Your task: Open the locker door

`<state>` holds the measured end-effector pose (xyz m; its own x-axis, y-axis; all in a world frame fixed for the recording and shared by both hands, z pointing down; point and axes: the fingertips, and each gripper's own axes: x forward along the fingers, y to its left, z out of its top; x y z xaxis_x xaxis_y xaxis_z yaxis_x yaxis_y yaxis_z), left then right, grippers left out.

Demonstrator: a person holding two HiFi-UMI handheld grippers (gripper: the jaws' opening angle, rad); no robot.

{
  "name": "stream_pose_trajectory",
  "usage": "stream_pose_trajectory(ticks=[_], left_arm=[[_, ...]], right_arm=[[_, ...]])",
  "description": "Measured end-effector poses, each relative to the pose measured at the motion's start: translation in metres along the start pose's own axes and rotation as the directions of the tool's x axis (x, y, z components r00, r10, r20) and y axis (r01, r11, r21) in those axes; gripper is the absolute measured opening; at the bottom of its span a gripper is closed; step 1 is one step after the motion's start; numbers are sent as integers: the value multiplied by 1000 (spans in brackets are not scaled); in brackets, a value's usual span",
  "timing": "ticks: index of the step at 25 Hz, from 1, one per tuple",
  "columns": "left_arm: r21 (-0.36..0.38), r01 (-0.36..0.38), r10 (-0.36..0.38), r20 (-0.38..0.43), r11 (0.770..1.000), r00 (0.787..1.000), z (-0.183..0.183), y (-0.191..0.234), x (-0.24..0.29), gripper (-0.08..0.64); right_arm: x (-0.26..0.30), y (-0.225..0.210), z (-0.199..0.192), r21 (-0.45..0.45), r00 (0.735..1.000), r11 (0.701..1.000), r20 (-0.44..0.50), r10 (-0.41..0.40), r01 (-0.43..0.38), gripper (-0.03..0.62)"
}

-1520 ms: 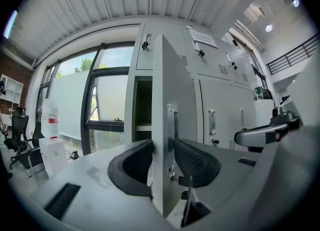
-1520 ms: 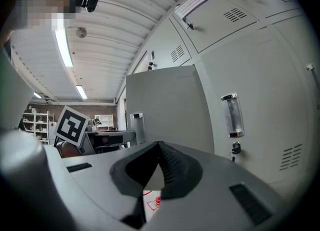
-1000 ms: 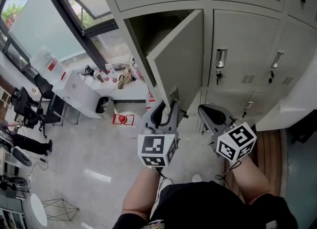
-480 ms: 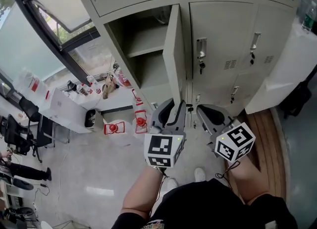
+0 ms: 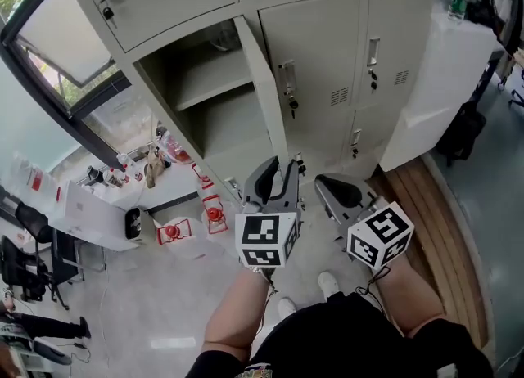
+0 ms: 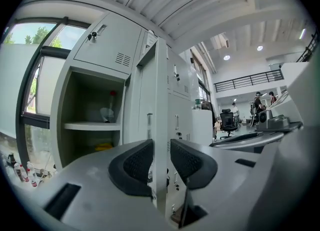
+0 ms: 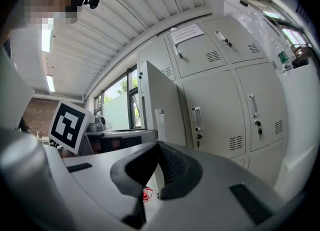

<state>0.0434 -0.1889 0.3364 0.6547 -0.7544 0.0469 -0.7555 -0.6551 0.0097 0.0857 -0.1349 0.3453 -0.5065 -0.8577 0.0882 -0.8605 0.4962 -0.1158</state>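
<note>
**Locker door swung wide, left gripper clamped on it**

One locker door (image 5: 262,82) stands open, edge-on to the head view, hinged at the right side of its compartment (image 5: 205,119). One shelf (image 5: 201,80) splits that compartment. Two closed doors (image 5: 315,65) with handles stand to its right in the same row.

Two grippers show, each with one marker cube (image 5: 266,241). The left gripper (image 5: 277,178) grips the door's lower edge, a pad (image 6: 137,162) on either face. The right gripper (image 5: 334,194) hangs just beside it, jaws pressed together on nothing.

A second ago the door was only partly swung and hid most of the compartment; now both levels are exposed.
</note>
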Motion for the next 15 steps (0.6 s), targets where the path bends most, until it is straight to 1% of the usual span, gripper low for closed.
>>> stream_pose_trajectory(ticks=[3,7,10,13,15], left_arm=[[4,16,-16,14,1000,1000,1,-6,3,109],[-7,64,-64,31,998,997,1,-15,5,144],[-18,59,-58,31,998,998,2,-13,3,152],[-32,44,-42,60,999,997,5,-10,-1,170],[-36,58,-55,69,998,996,5,-12,-3,187]], right_arm=[[-9,-2,-1,5,1000,1000,-4,-27,27,54],[-14,1,-8,8,999,999,-16,-46,46,54],[-16,4,-10,6,998,999,-22,-50,50,54],[-17,9,-9,3,999,999,-20,-50,50,54],[-16,13,-9,0,999,999,-19,-46,46,54]])
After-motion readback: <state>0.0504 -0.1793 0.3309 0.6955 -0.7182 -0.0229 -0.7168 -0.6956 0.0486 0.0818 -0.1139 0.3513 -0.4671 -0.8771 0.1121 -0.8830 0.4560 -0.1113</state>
